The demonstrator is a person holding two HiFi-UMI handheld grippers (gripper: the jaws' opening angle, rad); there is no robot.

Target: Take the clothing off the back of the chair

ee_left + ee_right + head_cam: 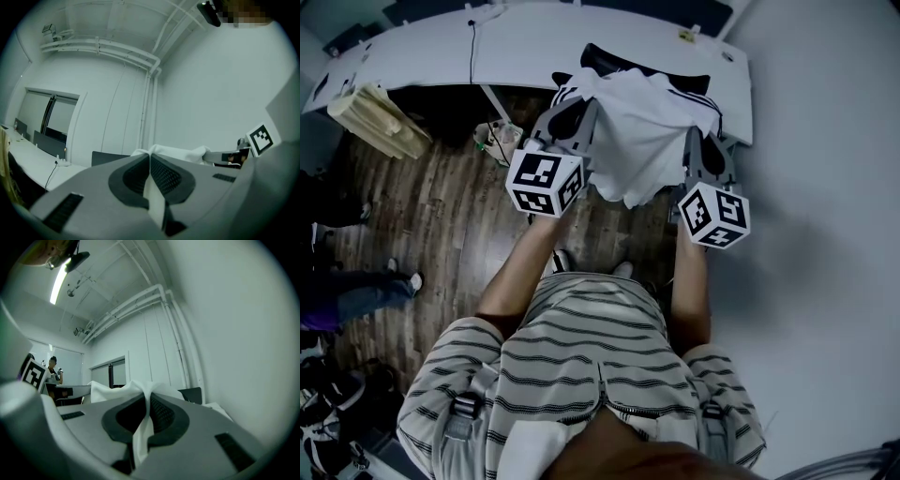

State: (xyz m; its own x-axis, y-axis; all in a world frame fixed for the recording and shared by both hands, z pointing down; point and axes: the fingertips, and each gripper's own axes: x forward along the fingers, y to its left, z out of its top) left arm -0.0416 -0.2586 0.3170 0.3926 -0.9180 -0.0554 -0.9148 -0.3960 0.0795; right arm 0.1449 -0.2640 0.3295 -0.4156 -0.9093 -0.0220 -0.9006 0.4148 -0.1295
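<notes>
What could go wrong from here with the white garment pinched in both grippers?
The left gripper and right gripper each clamp only a thin fold of the garment, so it might slip free. Its far striped edge seems to lie against the black chair back and could snag there.

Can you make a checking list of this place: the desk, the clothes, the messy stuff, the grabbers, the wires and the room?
Surface: white desk beyond the chair.
Job's things: white clothing with dark stripes hangs between both grippers, near the chair.
Clutter: beige stack by the desk's left end.
Grippers: left gripper and right gripper, both shut on the clothing.
Cables: one dark cable across the desk.
Surroundings: wooden floor, pale wall, another person's legs at left.
</notes>
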